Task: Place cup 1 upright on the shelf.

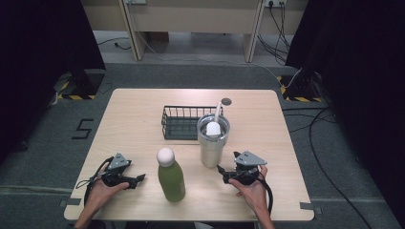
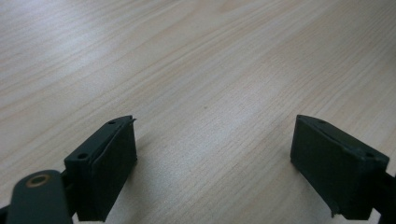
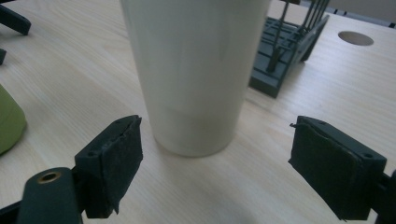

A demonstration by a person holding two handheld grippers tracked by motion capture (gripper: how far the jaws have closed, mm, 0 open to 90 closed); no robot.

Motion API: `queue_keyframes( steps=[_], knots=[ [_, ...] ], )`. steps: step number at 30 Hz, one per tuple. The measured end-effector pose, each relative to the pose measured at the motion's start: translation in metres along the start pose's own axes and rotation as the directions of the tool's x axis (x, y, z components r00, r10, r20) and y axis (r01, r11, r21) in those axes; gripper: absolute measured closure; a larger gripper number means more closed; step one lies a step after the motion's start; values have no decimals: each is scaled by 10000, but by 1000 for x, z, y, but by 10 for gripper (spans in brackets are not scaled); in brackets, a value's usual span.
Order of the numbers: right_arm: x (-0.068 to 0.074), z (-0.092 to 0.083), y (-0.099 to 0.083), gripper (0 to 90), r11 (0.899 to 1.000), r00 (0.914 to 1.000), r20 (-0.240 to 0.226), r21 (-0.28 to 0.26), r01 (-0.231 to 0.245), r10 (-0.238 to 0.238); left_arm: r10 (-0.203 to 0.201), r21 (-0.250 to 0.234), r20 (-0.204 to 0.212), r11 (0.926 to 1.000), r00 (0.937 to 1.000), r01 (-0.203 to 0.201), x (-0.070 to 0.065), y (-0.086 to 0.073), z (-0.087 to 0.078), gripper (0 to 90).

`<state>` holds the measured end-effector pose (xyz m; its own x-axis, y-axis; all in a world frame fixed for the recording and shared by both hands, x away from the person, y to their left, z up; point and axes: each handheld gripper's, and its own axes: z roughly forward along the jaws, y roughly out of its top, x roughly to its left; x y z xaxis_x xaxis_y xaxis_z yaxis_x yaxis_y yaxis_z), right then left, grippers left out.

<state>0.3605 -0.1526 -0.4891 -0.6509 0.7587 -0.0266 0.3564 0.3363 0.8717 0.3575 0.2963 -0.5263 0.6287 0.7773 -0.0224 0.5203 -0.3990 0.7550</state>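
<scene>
In the high view, the steel tumbler (image 1: 213, 141) stands near the center of the tabletop (image 1: 133, 119), touching the wire basket (image 1: 181, 122) at its 10 o'clock. The green bottle (image 1: 171, 175) stands at the tumbler's 7 o'clock. The left gripper (image 1: 141, 178) rests at the bottom left, the right gripper (image 1: 220, 172) just beside the tumbler's base.

In the left gripper view, the 2 jaws gape wide over bare wood.

In the right gripper view, the jaws spread wide, the tumbler (image 3: 196, 70) at 12 o'clock between them, untouched.

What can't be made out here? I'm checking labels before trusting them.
- Tumbler contents: high view, the white item and rim hide them.
- Tumbler's top: right gripper view, cut off by the upper edge.
- Green bottle: right gripper view, cut by the left edge.
- Basket floor: high view, too small.
</scene>
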Motion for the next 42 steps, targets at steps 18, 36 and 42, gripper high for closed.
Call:
queue_keyframes(
  steps=[18, 36, 42],
  knots=[
    [4, 19, 12, 150, 9974, 9998, -163, -717, 93, -105, 2, 2, -4, 10000, 10000, -2, 0, 0, 0, 134],
    [5, 41, 20, 121, 9913, 9993, -369, -1314, -18, -31, 3, 6, -7, 10000, 10000, -3, 0, 0, 0, 134],
    [6, 49, 21, 101, 9871, 9994, -334, -1599, -82, 29, 2, 4, -6, 10000, 10000, -2, 0, 0, 0, 134]
  ],
)
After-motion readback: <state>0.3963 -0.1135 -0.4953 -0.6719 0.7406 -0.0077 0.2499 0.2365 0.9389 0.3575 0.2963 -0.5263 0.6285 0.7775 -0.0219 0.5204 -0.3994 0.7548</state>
